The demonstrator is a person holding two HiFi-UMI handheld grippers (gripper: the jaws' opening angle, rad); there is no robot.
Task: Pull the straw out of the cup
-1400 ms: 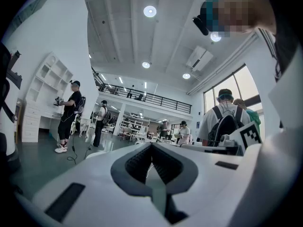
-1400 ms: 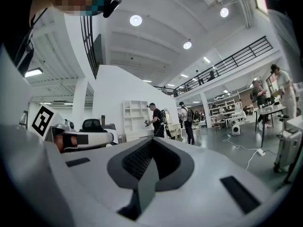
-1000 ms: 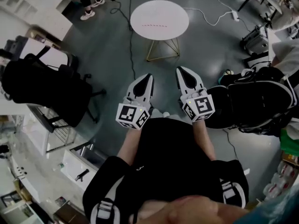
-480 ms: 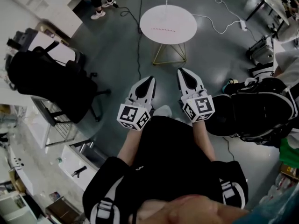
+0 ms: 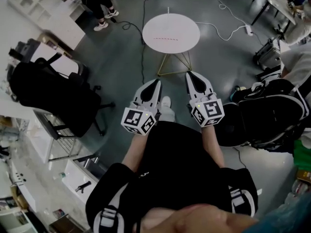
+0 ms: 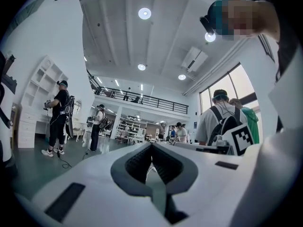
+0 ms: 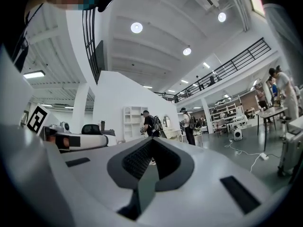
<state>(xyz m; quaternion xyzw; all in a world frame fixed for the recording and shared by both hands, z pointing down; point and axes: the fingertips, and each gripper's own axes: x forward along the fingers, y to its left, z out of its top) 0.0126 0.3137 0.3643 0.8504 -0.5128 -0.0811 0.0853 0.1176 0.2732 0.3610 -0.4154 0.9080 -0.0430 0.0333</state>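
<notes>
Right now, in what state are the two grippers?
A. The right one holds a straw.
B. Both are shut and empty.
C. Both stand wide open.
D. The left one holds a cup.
B: the jaws of the left gripper and the right gripper meet at the tips with nothing between them, short of the round white table.

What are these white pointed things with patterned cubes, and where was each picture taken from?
They are two white handheld grippers, each with two jaws; a person holds one in each hand. The head view, from a camera on the person's head, looks down on the left gripper and right gripper. The other two views come from cameras riding on each gripper, looking along its jaws. Both are shut and hold nothing. Ahead stands a round white table on thin gold legs; what stands on it is too small to tell.
</notes>
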